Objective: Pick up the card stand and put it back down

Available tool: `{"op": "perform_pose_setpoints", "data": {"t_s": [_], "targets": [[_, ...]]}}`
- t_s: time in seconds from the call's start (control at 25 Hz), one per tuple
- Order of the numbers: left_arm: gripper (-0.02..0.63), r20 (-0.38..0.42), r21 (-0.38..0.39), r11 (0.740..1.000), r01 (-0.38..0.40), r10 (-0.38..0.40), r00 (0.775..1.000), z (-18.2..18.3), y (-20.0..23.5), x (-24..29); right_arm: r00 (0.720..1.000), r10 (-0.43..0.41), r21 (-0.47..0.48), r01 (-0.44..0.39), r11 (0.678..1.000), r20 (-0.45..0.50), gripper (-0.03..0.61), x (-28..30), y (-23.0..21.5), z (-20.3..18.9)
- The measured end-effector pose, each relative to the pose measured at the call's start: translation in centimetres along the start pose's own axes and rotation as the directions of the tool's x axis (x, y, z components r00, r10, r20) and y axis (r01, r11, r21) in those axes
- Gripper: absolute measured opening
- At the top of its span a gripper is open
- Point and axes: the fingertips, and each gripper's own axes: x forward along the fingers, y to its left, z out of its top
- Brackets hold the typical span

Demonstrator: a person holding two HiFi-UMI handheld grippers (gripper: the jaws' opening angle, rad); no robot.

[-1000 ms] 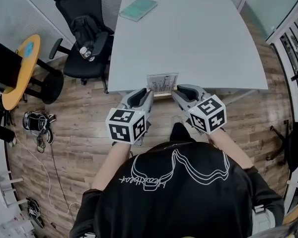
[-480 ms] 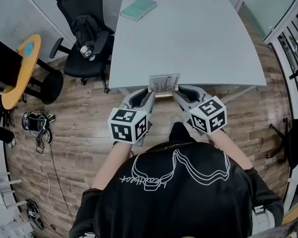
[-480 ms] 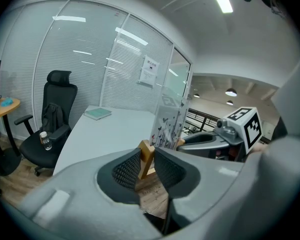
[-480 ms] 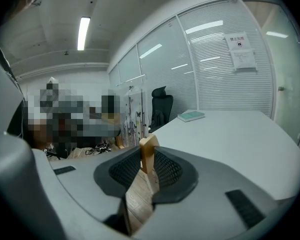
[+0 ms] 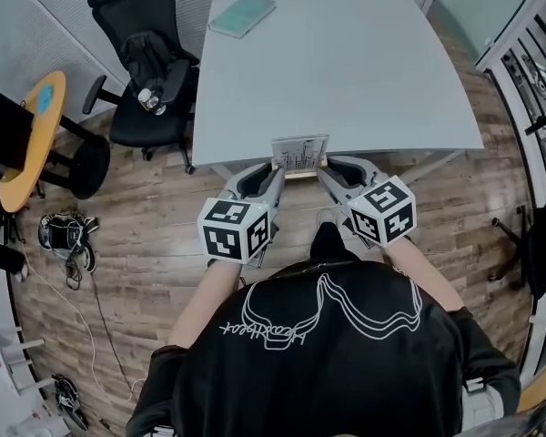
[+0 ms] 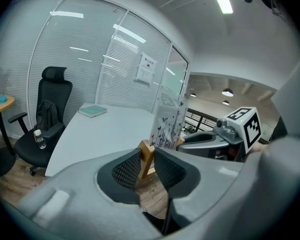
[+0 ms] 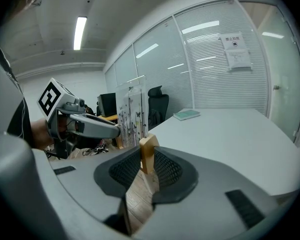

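Note:
The card stand (image 5: 299, 154) is a clear upright panel with a printed card on a pale wooden base. It hangs at the near edge of the white table (image 5: 346, 62), held from both ends. My left gripper (image 5: 275, 167) is shut on the left end of the wooden base (image 6: 146, 154), below the panel (image 6: 167, 126). My right gripper (image 5: 323, 166) is shut on the right end of the base (image 7: 149, 151), and the panel (image 7: 131, 111) rises just beyond it. Wood floor shows under the base in both gripper views.
A teal book (image 5: 242, 15) lies at the table's far left corner. A black office chair (image 5: 146, 62) with a bottle (image 5: 148, 100) on its seat stands left of the table, beside a yellow round table (image 5: 32, 135). Shoes (image 5: 68, 230) and cables lie on the floor.
Both grippers keep the same hold on the stand in the same spot. Only the head view has shifted a little, so the room sits slightly differently in the frame.

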Motion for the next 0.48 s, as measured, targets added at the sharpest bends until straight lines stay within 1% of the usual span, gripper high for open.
{"op": "perform_pose_setpoints", "data": {"t_s": [0.24, 0.48], "targets": [[0.091, -0.009, 0.006, 1.0, 0.022, -0.022, 1.0, 0.6, -0.4, 2.0, 1.0, -0.028, 0.005, 0.028, 1.0, -0.005, 0.086, -0.1, -2.0, 0.0], [0.091, -0.02, 0.012, 0.999, 0.048, -0.047, 0.999, 1.8, -0.8, 4.9, 0.999, -0.053, 0.009, 0.053, 0.999, -0.004, 0.086, -0.2, -5.0, 0.6]]}}
